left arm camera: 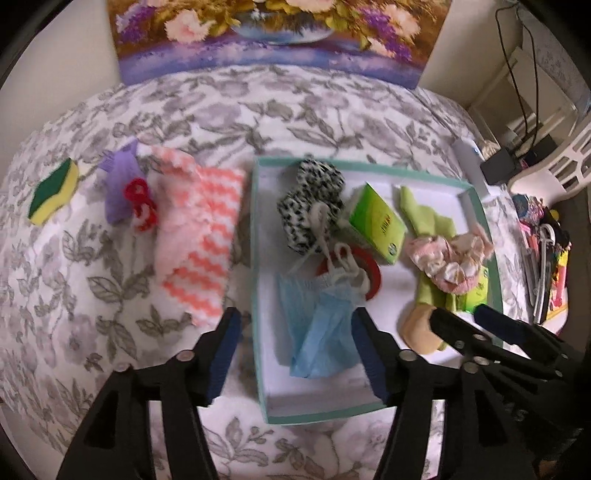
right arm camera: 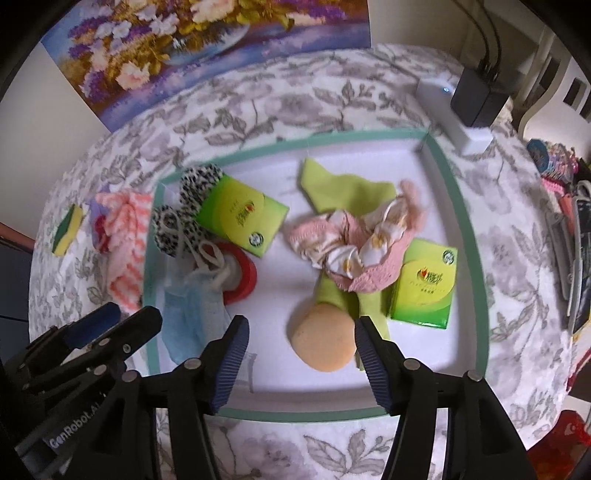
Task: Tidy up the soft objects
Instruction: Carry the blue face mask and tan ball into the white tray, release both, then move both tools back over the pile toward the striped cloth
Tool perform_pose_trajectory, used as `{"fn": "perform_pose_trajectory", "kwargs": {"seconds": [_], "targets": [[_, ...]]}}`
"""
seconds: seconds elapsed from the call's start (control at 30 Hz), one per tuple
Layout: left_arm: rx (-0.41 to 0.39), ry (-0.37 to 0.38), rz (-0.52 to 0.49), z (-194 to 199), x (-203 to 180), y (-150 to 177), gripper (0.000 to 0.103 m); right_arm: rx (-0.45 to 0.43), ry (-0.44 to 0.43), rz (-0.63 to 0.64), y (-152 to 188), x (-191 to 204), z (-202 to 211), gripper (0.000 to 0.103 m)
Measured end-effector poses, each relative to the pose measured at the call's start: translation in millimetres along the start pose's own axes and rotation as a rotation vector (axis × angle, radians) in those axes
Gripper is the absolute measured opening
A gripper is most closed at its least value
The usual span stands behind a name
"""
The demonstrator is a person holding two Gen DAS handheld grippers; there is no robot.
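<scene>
Both the left gripper (left arm camera: 295, 347) and right gripper (right arm camera: 301, 350) are held with jaws apart and empty above the tray (left arm camera: 258, 295). The striped cloth (left arm camera: 199, 236), still outside on the bed, lies left of the tray, nearer the left gripper, its long axis running away from the jaws.

A home bedroom: floral bedspread (left arm camera: 258, 110), flower painting (left arm camera: 280, 29) against the wall.

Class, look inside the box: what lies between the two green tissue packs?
In the right wrist view, the crumpled pink floral cloth lies between the tissue packs, over a green cloth.
</scene>
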State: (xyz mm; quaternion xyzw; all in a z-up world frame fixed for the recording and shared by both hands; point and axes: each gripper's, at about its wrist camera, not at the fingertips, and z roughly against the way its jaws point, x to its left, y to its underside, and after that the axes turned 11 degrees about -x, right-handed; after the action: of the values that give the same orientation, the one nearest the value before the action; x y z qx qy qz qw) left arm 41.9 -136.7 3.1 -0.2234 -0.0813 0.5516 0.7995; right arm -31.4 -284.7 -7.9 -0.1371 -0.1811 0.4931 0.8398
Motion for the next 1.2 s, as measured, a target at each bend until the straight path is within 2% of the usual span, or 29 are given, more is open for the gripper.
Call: {"fn": "perform_pose_trajectory", "kwargs": {"seconds": [0.1,0.17,0.2,0.23,0.33,0.5,0.57,0.63,1.2], "targets": [[-0.008,-0.025,0.020,-0.1,8.5,-0.7,0.068,-0.026,-0.001,-0.003,-0.6,-2.3,6.0,0.067],[-0.010,-0.054,0.040,-2.2,16.7,-1.4,0.072,-0.033,0.000,-0.009,-1.7,-3.3,7.0,0.069],[-0.013,-0.080,0.048,-2.9,22.1,-1.9,0.084,-0.034,0.001,-0.012,-2.0,-3.6,6.7,0.071],[-0.020,-0.101,0.054,-2.4,25.7,-1.6,0.092,-0.031,0.003,-0.014,-2.2,-4.0,5.5,0.077],[-0.037,-0.136,0.077,-2.8,35.3,-3.5,0.092,-0.019,0.004,-0.015,0.1,-5.7,1.3,0.085],[-0.046,-0.141,0.122,-3.5,49.7,-3.4,0.093,-0.015,0.003,-0.008,1.5,-4.5,-3.0,0.097],[-0.059,-0.154,0.126,-4.0,52.6,-3.3,0.101,-0.024,0.003,-0.008,1.2,-4.1,-2.5,0.102],[-0.075,-0.178,0.130,-2.0,54.3,-4.1,0.103,-0.037,0.004,-0.009,0.6,-4.5,-1.4,0.103],[-0.074,-0.186,0.136,0.9,68.4,-7.3,0.103,-0.048,0.030,0.017,-0.1,3.7,-2.4,0.103]]}}
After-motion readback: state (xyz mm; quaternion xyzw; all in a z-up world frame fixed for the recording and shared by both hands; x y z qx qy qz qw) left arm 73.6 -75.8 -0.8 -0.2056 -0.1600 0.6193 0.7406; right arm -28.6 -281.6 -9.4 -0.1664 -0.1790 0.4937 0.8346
